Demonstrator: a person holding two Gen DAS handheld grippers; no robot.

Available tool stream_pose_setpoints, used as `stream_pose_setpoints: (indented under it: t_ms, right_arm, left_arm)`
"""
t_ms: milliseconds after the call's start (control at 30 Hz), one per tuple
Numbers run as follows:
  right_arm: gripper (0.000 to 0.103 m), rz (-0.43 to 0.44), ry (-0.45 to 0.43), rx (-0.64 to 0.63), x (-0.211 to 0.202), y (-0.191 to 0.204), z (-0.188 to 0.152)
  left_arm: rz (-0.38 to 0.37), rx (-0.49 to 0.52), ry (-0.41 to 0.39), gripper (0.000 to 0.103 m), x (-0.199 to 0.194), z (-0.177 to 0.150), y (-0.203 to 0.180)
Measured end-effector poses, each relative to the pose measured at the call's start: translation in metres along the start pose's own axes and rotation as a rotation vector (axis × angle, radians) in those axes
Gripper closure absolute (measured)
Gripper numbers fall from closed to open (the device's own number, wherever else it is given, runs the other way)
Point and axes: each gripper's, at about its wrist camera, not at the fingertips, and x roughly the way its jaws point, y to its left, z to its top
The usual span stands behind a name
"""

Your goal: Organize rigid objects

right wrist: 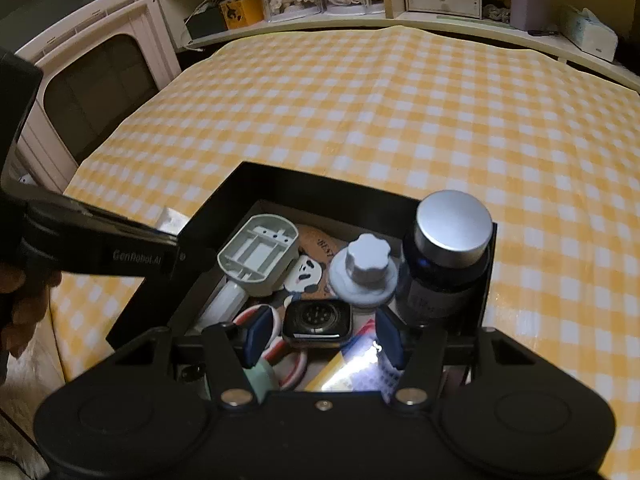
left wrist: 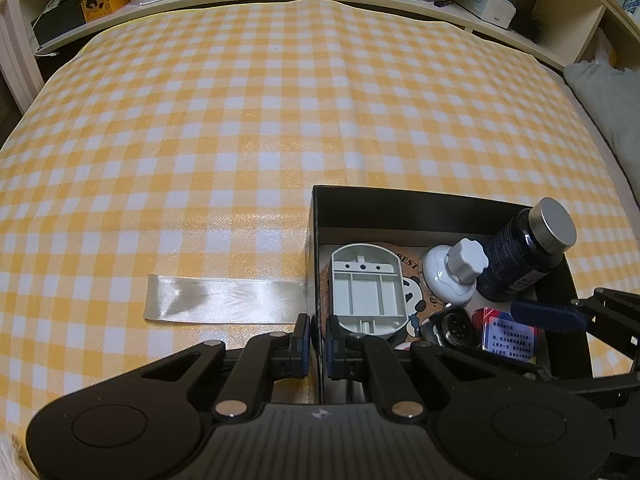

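Left fingers [left wrist: 318, 340] pinching black box [left wrist: 316, 240] wall; right fingers [right wrist: 322, 340] apart above watch [right wrist: 318, 324]

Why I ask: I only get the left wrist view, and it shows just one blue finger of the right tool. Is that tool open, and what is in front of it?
Observer: The right tool is open, with nothing pinched between its fingers.
Operator: What lies ahead of it?
Observer: A smartwatch lies back side up in the black box, between the fingertips. The pads do not seem to touch it.
Operator: Anything close that could get in the way?
Observer: A red-and-white ring-shaped item lies partly under the watch, by the left-hand finger. I cannot tell what it is.
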Motion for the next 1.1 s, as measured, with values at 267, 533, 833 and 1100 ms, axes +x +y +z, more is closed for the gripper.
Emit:
stream_pose_setpoints:
  t_ms: [267,533,833,1100]
  right_arm:
    - [0.025,0.002,-0.002,-0.003,-0.007,0.0,0.0]
    - [0.012,0.007,-0.014,0.008,-0.032,0.003,0.002]
    - [0.0,-0.049,-0.054,0.08,-0.074,-0.002,-0.003]
    - [0.0,-0.094,-0.133,0.141,-0.123,-0.003,-0.018]
  left_arm:
    - [0.001,0.001,0.0,0.096,0.0,0.0,-0.001]
    - [0.003,0.003,-0.001,0.096,0.0,0.0,-0.001]
    - [0.001,0.0,0.0,0.096,0.0,0.001,-0.001]
    - [0.003,0.003,-0.001,0.096,-0.002,-0.004,0.0]
